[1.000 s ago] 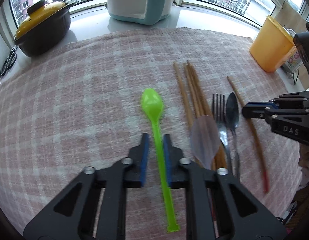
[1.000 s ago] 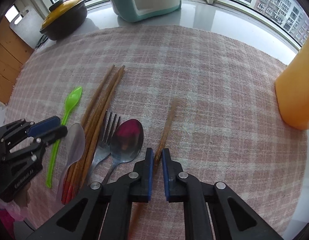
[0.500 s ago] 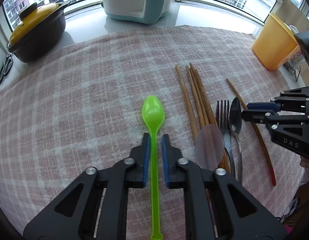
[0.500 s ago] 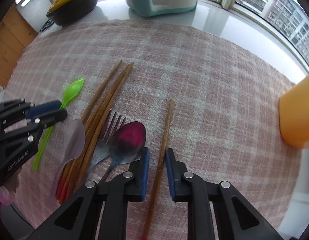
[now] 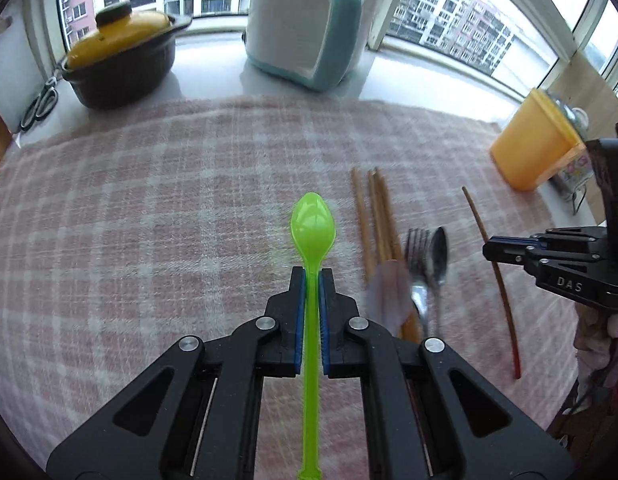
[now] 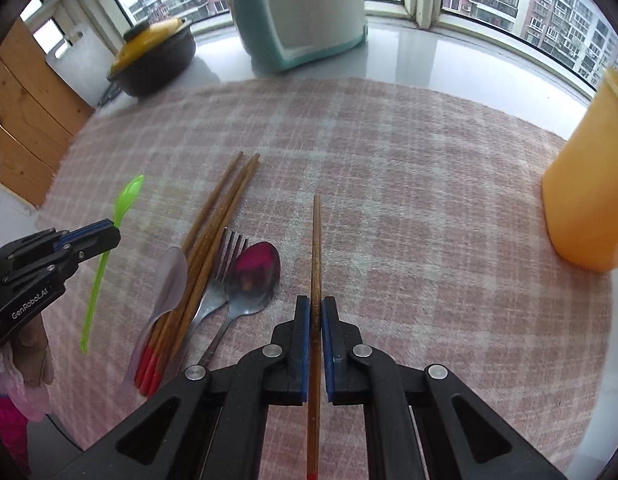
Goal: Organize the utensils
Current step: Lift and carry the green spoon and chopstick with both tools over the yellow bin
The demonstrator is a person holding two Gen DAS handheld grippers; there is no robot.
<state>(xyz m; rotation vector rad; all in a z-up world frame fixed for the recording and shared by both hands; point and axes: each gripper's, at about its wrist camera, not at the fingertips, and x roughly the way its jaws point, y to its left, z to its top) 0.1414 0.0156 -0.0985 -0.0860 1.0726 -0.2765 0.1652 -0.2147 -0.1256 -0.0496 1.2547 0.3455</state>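
Observation:
A green plastic spoon (image 5: 313,220) is pinched by its handle in my left gripper (image 5: 312,276), bowl pointing forward, lifted a little off the pink checked cloth (image 5: 149,220). My right gripper (image 6: 316,304) is shut on a single brown chopstick (image 6: 316,240) with a red end, held along its fingers just above the cloth. Between the two grippers lie a bundle of brown chopsticks (image 6: 213,232), a clear plastic spoon (image 6: 171,280), a metal fork (image 6: 225,256) and a metal spoon (image 6: 255,276). The right wrist view shows the left gripper (image 6: 109,232) and the green spoon (image 6: 127,196) at the left.
An orange container (image 6: 589,200) stands at the cloth's right edge. On the sill behind are a dark pot with a yellow lid (image 5: 117,68), a white and teal appliance (image 5: 305,28) and scissors (image 5: 39,100). A wooden panel (image 6: 25,120) is at the far left.
Both grippers closed on their pieces and rose slightly. The green spoon now sits straight between the left pads; the lone chopstick, loose between the right fingers before, is now gripped.

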